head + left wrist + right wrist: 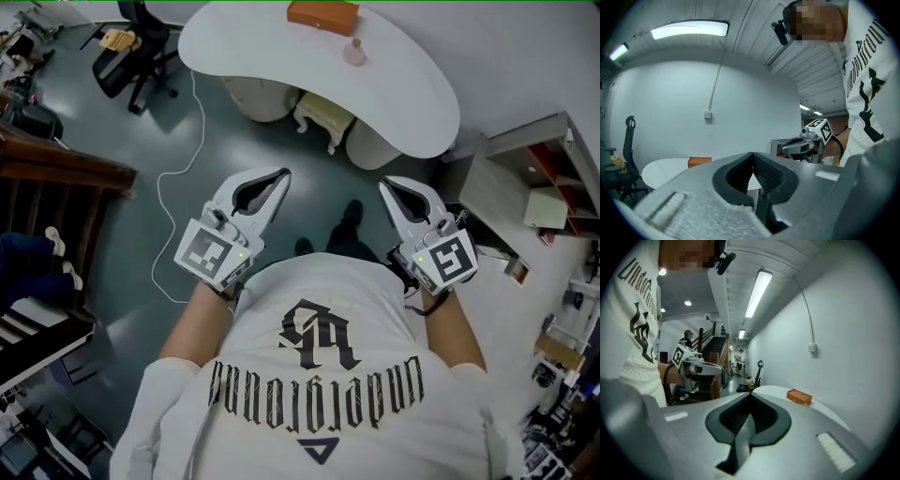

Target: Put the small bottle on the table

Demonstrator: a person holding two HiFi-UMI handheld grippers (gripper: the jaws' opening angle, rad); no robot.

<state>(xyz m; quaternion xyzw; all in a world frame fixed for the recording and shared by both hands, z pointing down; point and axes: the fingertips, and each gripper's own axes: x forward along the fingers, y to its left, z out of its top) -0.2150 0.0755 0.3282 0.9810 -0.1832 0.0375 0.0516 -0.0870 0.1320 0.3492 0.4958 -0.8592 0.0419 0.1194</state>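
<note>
— So, where is the small bottle (353, 52)?

— Standing upright on the white table (412, 103). In the head view it is just this side of the orange box (322, 14), close to it but not touching.

— And the two grippers?

— Both are held out in front of the person's white printed shirt (319, 375), over the dark floor (309, 197) and well apart from the table. The left gripper (280, 175) and the right gripper (384, 186) point roughly toward the table, side by side with a gap between them.

— What are the fingers doing?

— The left gripper view shows its two tips pressed together at the front. Behind them is only the ribbed oval hollow, with nothing in it. The right gripper view shows the same, tips met and nothing pinched.

— Can either one see the table?

— Yes. Past the closed tips, each gripper view shows the white tabletop and the orange box against the pale wall. Each also shows the other gripper off to the side, marker cube uppermost.

— What else is around?

— A pale stool (323, 117) sits partly tucked under the table. A black office chair (131, 52) stands near the table's left end, and a white cable (157, 197) trails across the floor. A shelf unit (511, 178) stands to the right.
</note>
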